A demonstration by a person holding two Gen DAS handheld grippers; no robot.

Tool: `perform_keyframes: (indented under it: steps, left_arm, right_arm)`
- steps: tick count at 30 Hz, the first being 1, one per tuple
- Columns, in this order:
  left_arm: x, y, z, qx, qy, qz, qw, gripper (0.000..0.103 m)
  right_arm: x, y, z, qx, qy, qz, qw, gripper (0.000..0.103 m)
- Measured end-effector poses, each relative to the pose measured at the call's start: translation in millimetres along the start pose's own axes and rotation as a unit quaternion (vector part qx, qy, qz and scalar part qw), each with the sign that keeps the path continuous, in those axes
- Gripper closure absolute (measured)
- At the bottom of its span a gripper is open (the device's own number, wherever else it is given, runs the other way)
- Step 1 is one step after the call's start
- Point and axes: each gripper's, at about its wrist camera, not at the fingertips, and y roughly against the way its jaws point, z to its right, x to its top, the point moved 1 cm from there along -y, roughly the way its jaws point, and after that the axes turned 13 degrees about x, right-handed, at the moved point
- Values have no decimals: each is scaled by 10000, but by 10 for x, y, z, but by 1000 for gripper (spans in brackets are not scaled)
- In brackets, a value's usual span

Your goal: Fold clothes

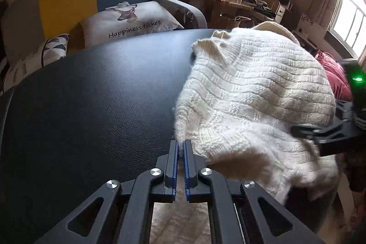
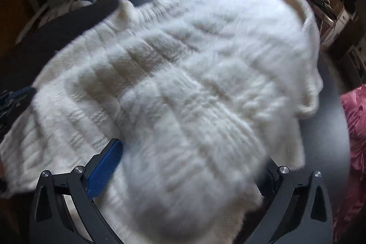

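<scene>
A cream knitted sweater (image 1: 254,93) lies bunched on the right part of a black leather-topped table (image 1: 96,93). My left gripper (image 1: 181,145) is shut on the sweater's near left corner, just above the table. My right gripper (image 1: 304,129) reaches in from the right at the sweater's near edge. In the right wrist view the sweater (image 2: 183,88) fills the frame and is blurred. There my right gripper (image 2: 189,159) is open wide, with a fold of knit lying between its blue-padded left finger (image 2: 103,168) and its right finger, which is mostly hidden.
Behind the table stands a sofa with a deer-print pillow (image 1: 128,20) and a patterned cushion (image 1: 52,47). A cluttered wooden desk (image 1: 228,4) stands at the back right. Red-pink fabric (image 1: 331,74) lies off the table's right side. A pale rug shows below.
</scene>
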Motion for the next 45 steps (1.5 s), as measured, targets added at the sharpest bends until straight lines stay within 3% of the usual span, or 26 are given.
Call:
perform_keyframes:
  steps: [5, 8, 10, 12, 14, 15, 17, 18, 21, 26, 28, 29, 33, 39, 42, 45]
  left_arm:
    - [-52, -88, -58, 118, 66, -292, 9995, 99]
    - [-148, 37, -182, 14, 368, -207, 9991, 99]
    - [-228, 155, -178, -83, 387, -94, 9992, 99]
    - [-326, 297, -89, -234, 196, 56, 9995, 97]
    - [-443, 398, 29, -253, -145, 116, 9995, 96]
    - [-508, 436, 91, -238, -327, 120, 9991, 96]
    - [-584, 456, 185, -197, -520, 61, 9984, 96]
    - [-640, 449, 209, -148, -598, 10, 9981, 96]
    - [-789, 406, 207, -40, -658, -157, 9977, 96]
    - [-850, 420, 148, -48, -513, -80, 9986, 94]
    - [-868, 424, 171, 56, -607, -38, 9981, 93]
    - [-876, 427, 184, 111, -658, -17, 9978, 93]
    - [-903, 436, 221, 362, -871, 66, 9955, 92]
    - [-961, 471, -6, 516, -734, 92, 9959, 90]
    - [-982, 492, -148, 586, -641, 120, 9961, 90]
    - [-948, 592, -339, 320, -324, -10, 9990, 91]
  right_arm:
    - [-267, 655, 116, 582, 160, 350, 9976, 0]
    - [-536, 797, 233, 23, 253, 250, 9994, 0]
    - [-669, 814, 265, 18, 231, 167, 9996, 0]
    - [-829, 794, 380, 337, 35, 108, 9994, 9]
    - [-907, 749, 414, 615, 11, 45, 9981, 28]
    - [-923, 725, 396, 622, 75, 29, 9980, 31]
    - [-938, 648, 348, 627, 270, -33, 9977, 49]
    - [-943, 609, 322, 627, 340, -80, 9974, 53]
    - [-945, 481, 260, 603, 459, -212, 9969, 55]
    - [-917, 397, 244, 648, 443, -254, 9966, 55]
    - [-923, 388, 182, 505, 613, -273, 9965, 57]
    - [-929, 390, 122, 423, 727, -289, 9960, 72]
    - [-983, 373, -187, -140, 1336, -463, 9899, 95]
    - [-1036, 476, -236, -1030, 1470, -450, 9827, 95]
    - [-1091, 721, -138, -1474, 1428, -369, 9780, 95]
    - [-1044, 902, -26, -1506, 1171, -189, 9815, 95]
